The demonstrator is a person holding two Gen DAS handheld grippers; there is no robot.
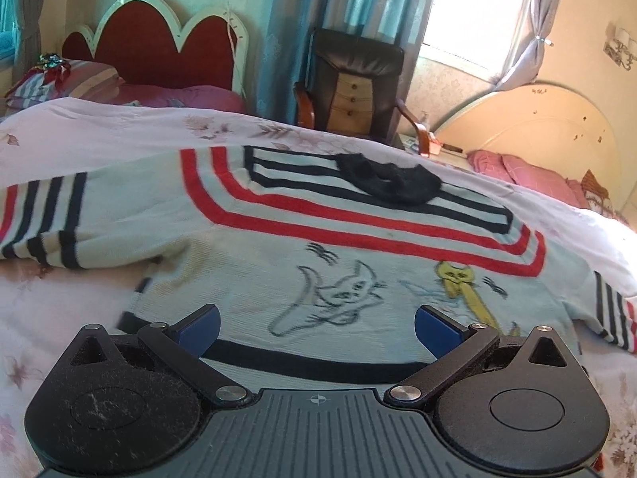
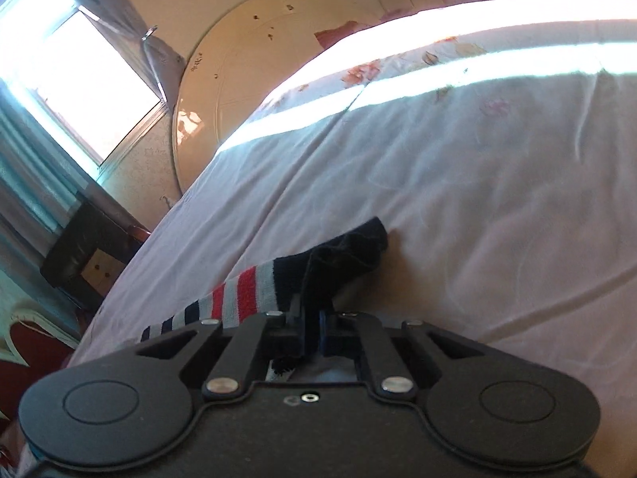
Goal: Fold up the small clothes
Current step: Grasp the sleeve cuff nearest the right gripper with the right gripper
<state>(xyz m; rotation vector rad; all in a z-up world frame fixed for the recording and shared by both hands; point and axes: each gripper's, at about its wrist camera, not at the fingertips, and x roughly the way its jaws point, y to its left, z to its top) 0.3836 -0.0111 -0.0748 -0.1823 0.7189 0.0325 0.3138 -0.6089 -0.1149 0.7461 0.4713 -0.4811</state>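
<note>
— How are the tongs shown?
— The left gripper (image 1: 316, 328) is held wide apart above the sweater's (image 1: 318, 247) lower hem; nothing is gripped. The right gripper (image 2: 312, 324) is clamped on the sweater's dark striped cuff (image 2: 342, 251).

— Where is the garment placed?
— It is spread flat on the floral bedspread (image 1: 99, 127), collar toward the far edge, near the headboard (image 1: 155, 40).
</note>
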